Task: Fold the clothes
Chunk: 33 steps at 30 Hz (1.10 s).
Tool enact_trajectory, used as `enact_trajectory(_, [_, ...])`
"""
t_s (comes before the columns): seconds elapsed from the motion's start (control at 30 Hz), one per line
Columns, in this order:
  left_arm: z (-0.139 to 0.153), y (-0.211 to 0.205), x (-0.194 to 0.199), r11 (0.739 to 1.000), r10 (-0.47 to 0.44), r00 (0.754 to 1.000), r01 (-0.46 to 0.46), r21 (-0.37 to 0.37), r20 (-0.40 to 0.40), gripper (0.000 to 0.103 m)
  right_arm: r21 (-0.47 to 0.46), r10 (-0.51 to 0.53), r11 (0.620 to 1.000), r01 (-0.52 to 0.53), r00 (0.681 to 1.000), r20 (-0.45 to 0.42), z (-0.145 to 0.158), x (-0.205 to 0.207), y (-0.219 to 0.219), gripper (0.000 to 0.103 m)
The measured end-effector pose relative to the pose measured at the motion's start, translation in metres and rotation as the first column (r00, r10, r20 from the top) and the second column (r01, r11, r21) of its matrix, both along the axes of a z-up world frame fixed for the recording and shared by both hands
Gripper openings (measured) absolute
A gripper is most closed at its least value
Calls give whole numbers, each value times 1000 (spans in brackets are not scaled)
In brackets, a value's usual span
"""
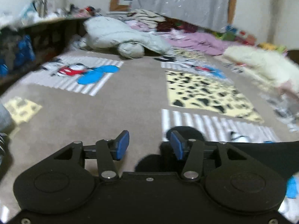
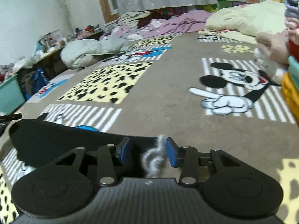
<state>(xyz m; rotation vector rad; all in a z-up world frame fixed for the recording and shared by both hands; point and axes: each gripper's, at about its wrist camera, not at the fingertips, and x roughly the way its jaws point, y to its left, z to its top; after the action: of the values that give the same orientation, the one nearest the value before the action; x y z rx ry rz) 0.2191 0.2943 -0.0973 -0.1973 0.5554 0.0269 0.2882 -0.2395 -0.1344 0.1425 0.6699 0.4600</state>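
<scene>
A black garment (image 2: 46, 140) lies flat on the patterned bed cover (image 2: 168, 100), running from the left of the right wrist view to under my right gripper (image 2: 147, 151). That gripper's blue pads stand apart; a grey-white fluffy strand (image 2: 155, 158) hangs between them, close to the right pad, and is not pinched. In the left wrist view the same black garment (image 1: 261, 155) spreads to the right and beneath my left gripper (image 1: 149, 145). This gripper is open, with only the cover and the garment's dark edge showing in the gap.
A stack of folded clothes (image 2: 291, 85) rises at the right edge. A pale grey duvet (image 1: 119, 35) and pink bedding (image 1: 196, 41) are heaped at the far end, a cream fluffy blanket (image 1: 261, 65) on the right. A cluttered shelf (image 1: 46, 18) borders the bed's left.
</scene>
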Motion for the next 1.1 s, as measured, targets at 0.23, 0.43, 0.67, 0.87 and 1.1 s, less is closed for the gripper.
enact_trajectory(0.23, [-15,-10,11,995,-88,996,87,-47,-31,46,-22,46,999,-46,999,9,-6,-1,19,47])
enact_trajectory(0.43, [-20,-24,22,992,-124,991,125,7,-49,21,-19,46,999,-46,999,23,-9,-1,18,33])
enact_trajectory(0.67, [-4,-28,13,993,-119,988,116,31,95,14,-28,28,999,-28,999,23,-14,-1,18,26])
enact_trajectory(0.87, [-25,-38,30,992,-80,997,78,96,15,15,-9,20,1000,-20,1000,22,-16,-2,13,26])
enact_trajectory(1.1, [-30,-44,31,975,-65,998,68,212,-20,44,-7,10,1000,-10,1000,21,-18,-2,12,25])
